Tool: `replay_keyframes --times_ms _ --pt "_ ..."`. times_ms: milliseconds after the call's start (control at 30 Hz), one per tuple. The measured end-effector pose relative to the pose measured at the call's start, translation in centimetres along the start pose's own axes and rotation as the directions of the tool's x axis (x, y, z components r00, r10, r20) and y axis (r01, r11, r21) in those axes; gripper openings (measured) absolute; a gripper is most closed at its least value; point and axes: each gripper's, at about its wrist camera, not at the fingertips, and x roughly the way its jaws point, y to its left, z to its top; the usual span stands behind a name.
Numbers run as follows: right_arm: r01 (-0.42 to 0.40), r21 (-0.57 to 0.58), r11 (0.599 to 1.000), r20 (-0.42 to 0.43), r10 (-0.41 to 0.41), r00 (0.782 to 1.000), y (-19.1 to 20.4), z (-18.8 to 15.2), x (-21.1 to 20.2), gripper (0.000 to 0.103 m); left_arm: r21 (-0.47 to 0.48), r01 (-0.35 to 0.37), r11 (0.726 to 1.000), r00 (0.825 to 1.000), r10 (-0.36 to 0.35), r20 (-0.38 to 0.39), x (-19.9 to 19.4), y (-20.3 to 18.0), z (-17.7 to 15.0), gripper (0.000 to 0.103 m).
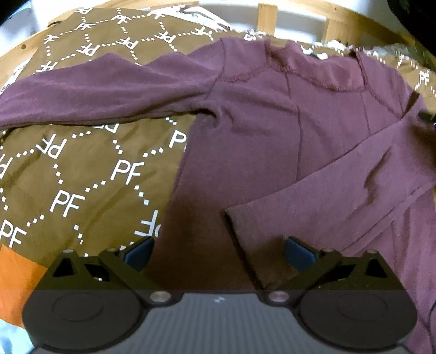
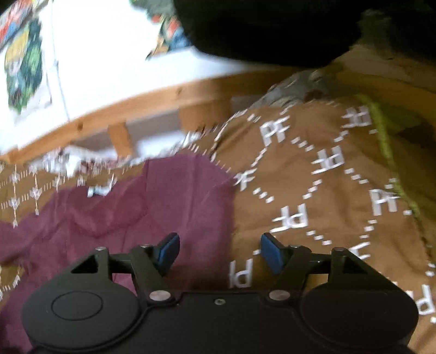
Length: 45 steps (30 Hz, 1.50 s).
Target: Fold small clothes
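Note:
A maroon long-sleeved shirt point(image 1: 259, 130) lies flat on a brown bedspread point(image 1: 68, 177) printed with white "PF" letters. One sleeve point(image 1: 95, 89) stretches out to the left. The other sleeve point(image 1: 340, 190) is folded across the body, its cuff near the lower middle. My left gripper point(image 1: 219, 253) is open just above the shirt's lower body, holding nothing. In the blurred right wrist view the shirt point(image 2: 122, 204) lies at the left. My right gripper point(image 2: 220, 252) is open and empty over the shirt's right edge, where it meets the bedspread point(image 2: 327, 204).
A wooden bed frame point(image 1: 299, 19) runs along the far side; it also shows in the right wrist view point(image 2: 136, 114). An orange patch point(image 1: 16, 275) lies at lower left. A dark shape point(image 2: 272, 27) fills the upper right. A green cord point(image 2: 387, 152) crosses the bedspread.

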Motion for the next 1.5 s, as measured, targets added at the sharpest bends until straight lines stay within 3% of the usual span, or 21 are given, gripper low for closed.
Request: replay_keyframes --times_ms 67,100,267,367,467,567,633,733,800,933,1033,1100,1200,1267,1333,1400,1500 --pt "0.007 -0.020 1.000 -0.033 -0.008 0.999 0.7 -0.2 1.1 0.039 -0.029 0.010 1.000 0.999 -0.009 0.046 -0.6 0.4 0.0 0.103" --pt "0.021 -0.025 0.999 -0.031 -0.022 0.999 0.8 -0.2 1.2 0.013 -0.037 0.016 0.999 0.998 -0.014 0.059 -0.8 0.5 0.0 0.103" --pt "0.073 -0.004 0.997 0.044 -0.072 0.996 -0.2 0.4 0.2 0.008 -0.011 0.047 0.999 0.996 -0.046 0.076 -1.1 0.3 0.3 0.103" --pt "0.099 0.015 0.995 0.010 -0.099 0.995 -1.5 0.3 0.8 0.009 0.010 0.003 1.000 0.998 -0.004 0.057 -0.2 -0.2 0.2 0.103" --pt "0.098 0.034 0.995 -0.002 -0.098 0.995 -2.2 -0.1 0.6 0.021 0.028 -0.033 0.999 0.999 0.032 0.037 0.6 -0.6 -0.1 0.103" --pt "0.076 -0.024 0.997 0.011 -0.076 0.997 -1.5 -0.7 -1.3 0.037 0.040 -0.038 0.998 0.998 0.036 0.045 0.6 -0.6 -0.4 0.103" --pt "0.073 -0.124 0.990 0.011 -0.072 0.997 -0.4 -1.7 -2.6 0.058 0.037 -0.032 0.999 0.998 0.030 0.048 0.6 -0.5 -0.4 0.103" --pt "0.141 -0.309 0.941 0.007 -0.146 0.989 1.4 -3.6 -3.1 0.067 0.027 -0.023 0.999 0.998 0.021 0.051 0.4 -0.3 -0.5 0.103" --pt "0.201 -0.361 0.911 -0.009 -0.219 0.976 1.7 -4.7 -2.3 0.070 0.027 -0.025 0.999 0.998 0.023 0.051 0.2 -0.4 -0.6 0.103" --pt "0.263 -0.345 0.901 0.001 -0.280 0.960 0.8 -5.4 -1.4 0.082 0.028 -0.023 0.999 0.997 0.020 0.076 -1.3 0.0 -1.2 0.103" --pt "0.269 -0.308 0.912 -0.001 -0.283 0.959 0.5 -5.1 -2.2 0.082 0.013 -0.057 0.998 0.991 0.055 0.126 -3.0 1.0 -1.9 0.103" --pt "0.251 -0.277 0.927 0.005 -0.260 0.966 0.4 -4.9 -3.6 0.083 -0.035 -0.104 0.994 0.981 0.108 0.159 -4.3 2.5 -2.1 0.103" --pt "0.172 -0.200 0.965 0.030 -0.169 0.985 1.3 -5.5 -6.9 0.094 -0.138 -0.136 0.981 0.966 0.162 0.203 -6.2 5.9 -1.4 0.103" --pt "0.088 -0.147 0.985 0.061 -0.080 0.995 2.1 -5.9 -9.3 0.102 -0.201 -0.161 0.966 0.947 0.208 0.246 -7.6 8.2 -0.8 0.103" --pt "0.023 -0.119 0.993 0.085 -0.013 0.996 3.2 -6.3 -11.3 0.102 -0.253 -0.177 0.951 0.926 0.248 0.284 -8.8 10.7 -0.2 0.103" --pt "-0.048 -0.113 0.992 0.090 0.059 0.994 4.7 -7.0 -12.7 0.102 -0.318 -0.179 0.931 0.915 0.276 0.295 -9.7 13.4 0.7 0.103" --pt "-0.138 -0.091 0.986 0.095 0.147 0.985 6.8 -8.2 -14.0 0.102 -0.446 -0.124 0.886 0.898 0.292 0.331 -10.6 17.8 1.7 0.103"
